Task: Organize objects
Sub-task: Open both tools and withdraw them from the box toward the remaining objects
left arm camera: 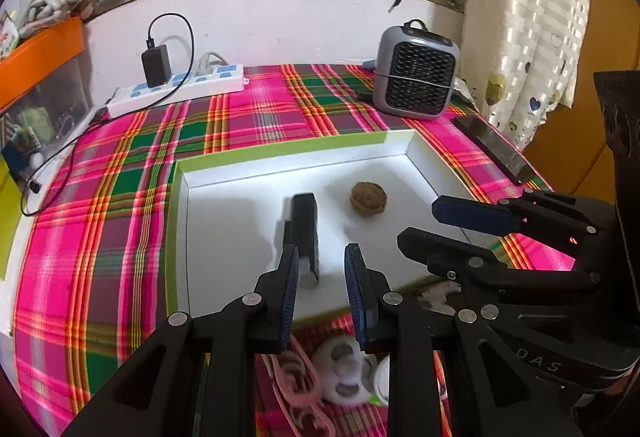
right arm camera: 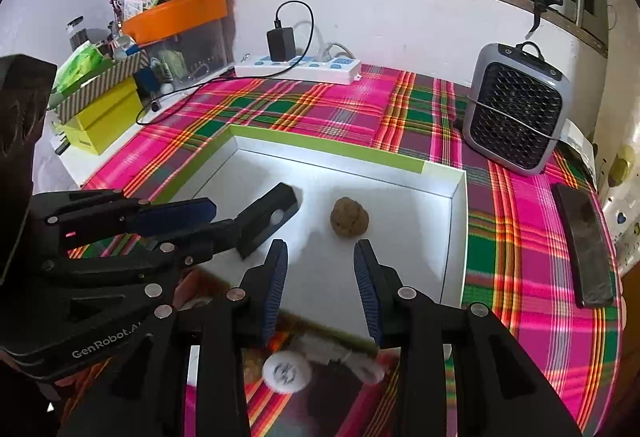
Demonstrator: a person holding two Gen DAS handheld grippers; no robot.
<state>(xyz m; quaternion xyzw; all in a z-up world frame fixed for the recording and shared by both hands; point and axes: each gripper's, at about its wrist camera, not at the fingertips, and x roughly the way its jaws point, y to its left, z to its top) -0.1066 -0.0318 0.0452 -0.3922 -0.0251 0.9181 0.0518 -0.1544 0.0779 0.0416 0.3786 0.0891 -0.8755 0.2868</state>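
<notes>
Left wrist view shows me the shallow white box (left arm camera: 224, 237) with its lime-green rim, and two things already lie on its floor: a black rectangular block (left arm camera: 306, 233), hard-edged and matte, towards the left, and a wrinkled brown walnut (left arm camera: 368, 198) just to its right, the two apart. I judge both were put there as sorted items, with more waiting outside. My left gripper (left arm camera: 321, 289) hovers over the near rim, its ribbed blue pads parted only narrowly and nothing between them; my right gripper (right arm camera: 321, 289) stands wider, also released and empty. On the plaid cloth (left arm camera: 120, 197) near me lie a round white piece (right arm camera: 286, 371) and a pink plastic clip (left arm camera: 300, 389), probably next. A grey fan heater (left arm camera: 416, 77) stands far right.
</notes>
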